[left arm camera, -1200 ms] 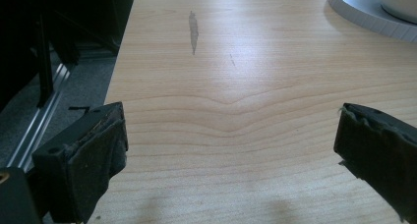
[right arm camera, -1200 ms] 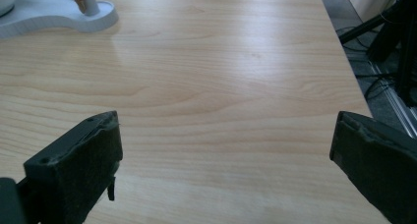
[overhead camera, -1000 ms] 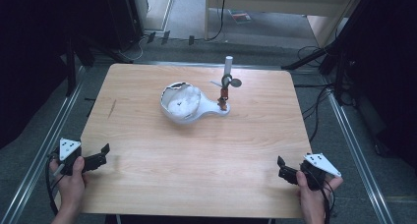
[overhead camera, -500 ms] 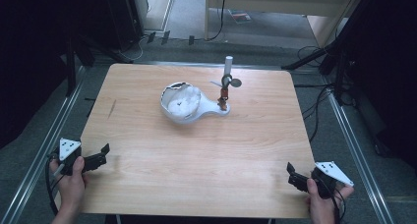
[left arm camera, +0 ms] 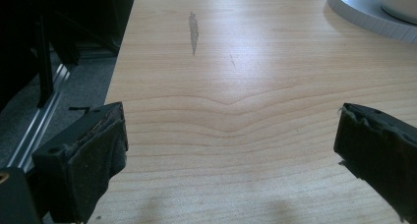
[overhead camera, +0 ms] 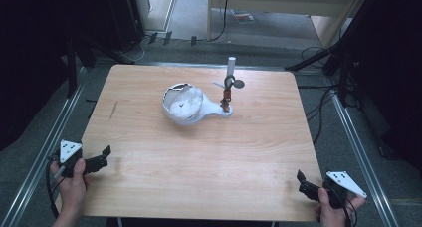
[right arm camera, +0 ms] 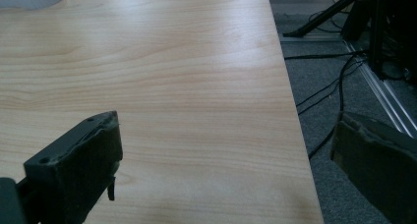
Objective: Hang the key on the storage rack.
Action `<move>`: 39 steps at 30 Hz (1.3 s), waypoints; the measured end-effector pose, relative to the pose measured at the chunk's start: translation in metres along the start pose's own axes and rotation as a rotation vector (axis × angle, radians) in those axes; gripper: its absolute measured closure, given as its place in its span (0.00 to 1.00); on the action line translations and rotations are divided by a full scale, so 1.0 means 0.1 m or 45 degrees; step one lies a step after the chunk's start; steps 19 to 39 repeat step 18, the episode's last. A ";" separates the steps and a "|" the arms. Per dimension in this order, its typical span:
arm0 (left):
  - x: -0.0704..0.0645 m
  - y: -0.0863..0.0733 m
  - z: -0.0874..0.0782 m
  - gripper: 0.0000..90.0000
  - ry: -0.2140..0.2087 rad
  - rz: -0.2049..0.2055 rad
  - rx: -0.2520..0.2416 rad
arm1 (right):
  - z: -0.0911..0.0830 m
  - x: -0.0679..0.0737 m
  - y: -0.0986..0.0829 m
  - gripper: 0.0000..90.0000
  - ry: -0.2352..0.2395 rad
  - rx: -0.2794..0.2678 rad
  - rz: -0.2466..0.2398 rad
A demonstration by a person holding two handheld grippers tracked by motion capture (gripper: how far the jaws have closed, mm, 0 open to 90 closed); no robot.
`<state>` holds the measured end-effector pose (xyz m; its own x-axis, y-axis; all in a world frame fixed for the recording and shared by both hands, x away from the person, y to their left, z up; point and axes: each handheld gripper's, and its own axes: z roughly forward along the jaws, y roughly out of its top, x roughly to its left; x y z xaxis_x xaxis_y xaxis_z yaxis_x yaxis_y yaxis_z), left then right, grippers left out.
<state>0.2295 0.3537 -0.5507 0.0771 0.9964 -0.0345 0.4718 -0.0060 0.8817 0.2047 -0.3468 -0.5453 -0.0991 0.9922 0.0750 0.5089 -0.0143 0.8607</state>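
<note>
A white bowl-shaped piece (overhead camera: 183, 102) on a white teardrop base sits at the table's far middle. Something white and crumpled lies inside it. A thin upright post (overhead camera: 228, 90) with small blades and a white tube on top rises from the base's narrow end. My left gripper (overhead camera: 103, 157) rests at the table's near left edge, open and empty (left arm camera: 231, 130). The rim of the white base (left arm camera: 366, 15) shows far ahead of it. My right gripper (overhead camera: 303, 183) hovers at the near right corner, open with nothing between its jaws (right arm camera: 228, 135).
The wooden table (overhead camera: 209, 162) has a dark streak (left arm camera: 193, 32) near its left side. Metal rails (overhead camera: 50, 137) flank the table on the grey floor. Cables (right arm camera: 324, 86) and dark stands lie off the right edge.
My right gripper has drawn back toward the person and a little to the right, to the table's near right corner. The left gripper has not moved.
</note>
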 end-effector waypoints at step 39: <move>0.00 0.00 0.00 0.00 0.002 -0.002 0.004 | -0.01 0.00 -0.02 0.00 0.011 0.008 0.020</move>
